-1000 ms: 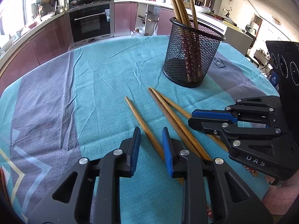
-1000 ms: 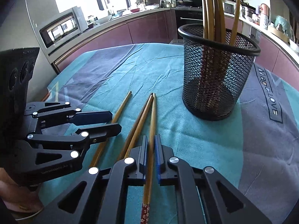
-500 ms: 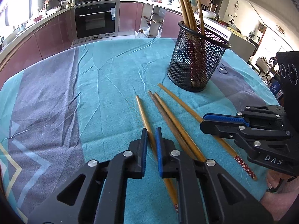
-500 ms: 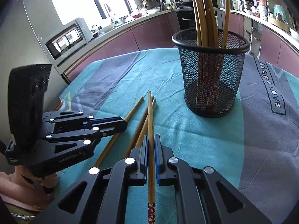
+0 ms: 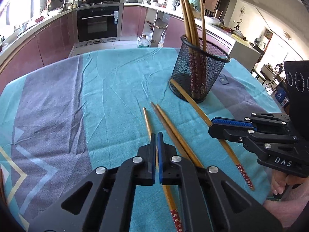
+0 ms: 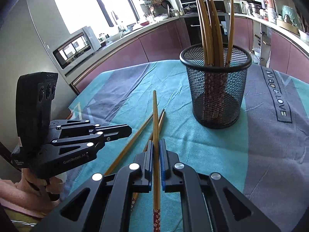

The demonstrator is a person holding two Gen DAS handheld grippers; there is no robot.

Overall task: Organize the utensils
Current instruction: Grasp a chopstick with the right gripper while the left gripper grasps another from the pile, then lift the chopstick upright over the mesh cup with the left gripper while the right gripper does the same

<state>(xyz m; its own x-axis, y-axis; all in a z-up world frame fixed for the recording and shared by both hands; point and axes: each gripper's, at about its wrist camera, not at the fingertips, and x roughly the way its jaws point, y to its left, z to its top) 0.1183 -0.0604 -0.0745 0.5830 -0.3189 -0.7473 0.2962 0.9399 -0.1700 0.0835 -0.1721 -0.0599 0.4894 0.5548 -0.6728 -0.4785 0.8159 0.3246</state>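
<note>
While right fingers (image 6: 156, 150) pinch chopstick (image 6: 155, 116) | left fingers (image 5: 155, 145) pinch second chopstick (image 5: 147, 119)

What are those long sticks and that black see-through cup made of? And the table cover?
The chopsticks look like bamboo or wood: tan, faint grain, a slight sheen, red flowered ends. The cup looks like black-coated metal mesh, since you can see through its wall. The cover seems to be soft woven cloth, terry-like, creased and matte.
</note>
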